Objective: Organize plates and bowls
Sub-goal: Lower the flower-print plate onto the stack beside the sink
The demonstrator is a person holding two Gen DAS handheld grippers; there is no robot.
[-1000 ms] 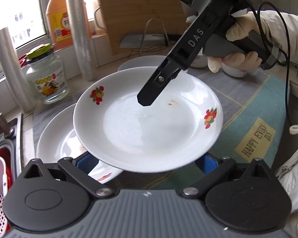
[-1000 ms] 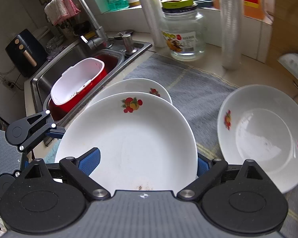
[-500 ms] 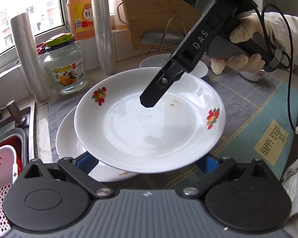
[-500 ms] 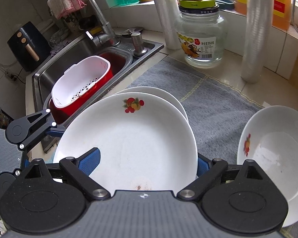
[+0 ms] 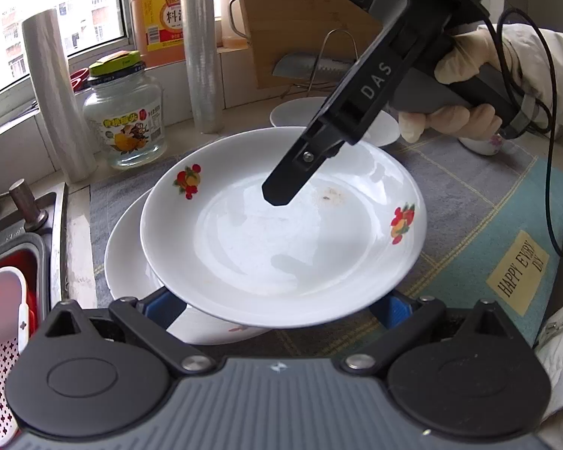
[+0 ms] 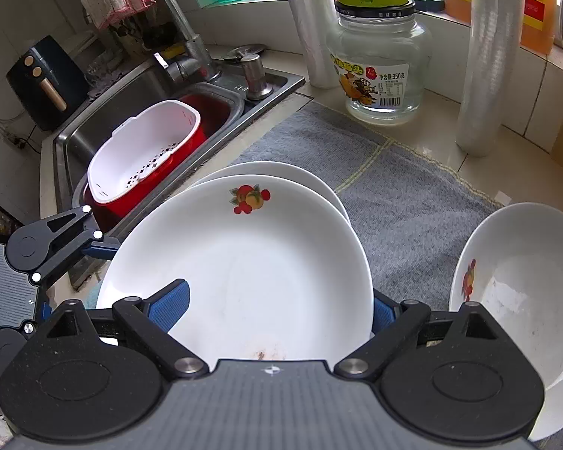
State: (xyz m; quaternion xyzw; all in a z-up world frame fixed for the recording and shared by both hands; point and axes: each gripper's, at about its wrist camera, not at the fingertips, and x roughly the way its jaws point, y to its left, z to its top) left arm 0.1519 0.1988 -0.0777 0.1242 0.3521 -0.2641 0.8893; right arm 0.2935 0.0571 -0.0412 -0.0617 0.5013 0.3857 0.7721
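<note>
The upper plate (image 5: 281, 247) was a round, glossy white ceramic dish with a shallow well, two red-and-orange fruit decals on its rim and a small brown smudge near the middle. It sat tilted over a second plate (image 5: 131, 262) of the same white glaze, covering most of it, above the grey woven mat (image 6: 394, 195) beside the sink (image 6: 131, 90). Whether it rested on the lower plate could not be told.

The left gripper (image 5: 277, 307) had its blue-padded fingers spread wide apart, both pads tucked beneath the near rim of the upper plate. The right gripper (image 6: 274, 309) was likewise spread wide: in its own view one blue pad lay over the plate's surface and the other sat behind the rim on the opposite side. From the left wrist it showed as a matte black tool in a pale-gloved hand (image 5: 461, 86), its finger tip hanging over the plate's well.

Further along the mat stood a deeper white bowl (image 6: 525, 300) with a fruit decal inside and nothing in it. Past the mat a clear glass jar (image 6: 379, 63) with a yellow-green lid looked empty. Two upright rolls of clear film (image 6: 484, 56) flanked it, with an orange bottle (image 5: 161, 18) and a wooden board (image 5: 292, 11) behind. In the steel sink a white perforated colander (image 6: 146, 150) nested in a red basin.
</note>
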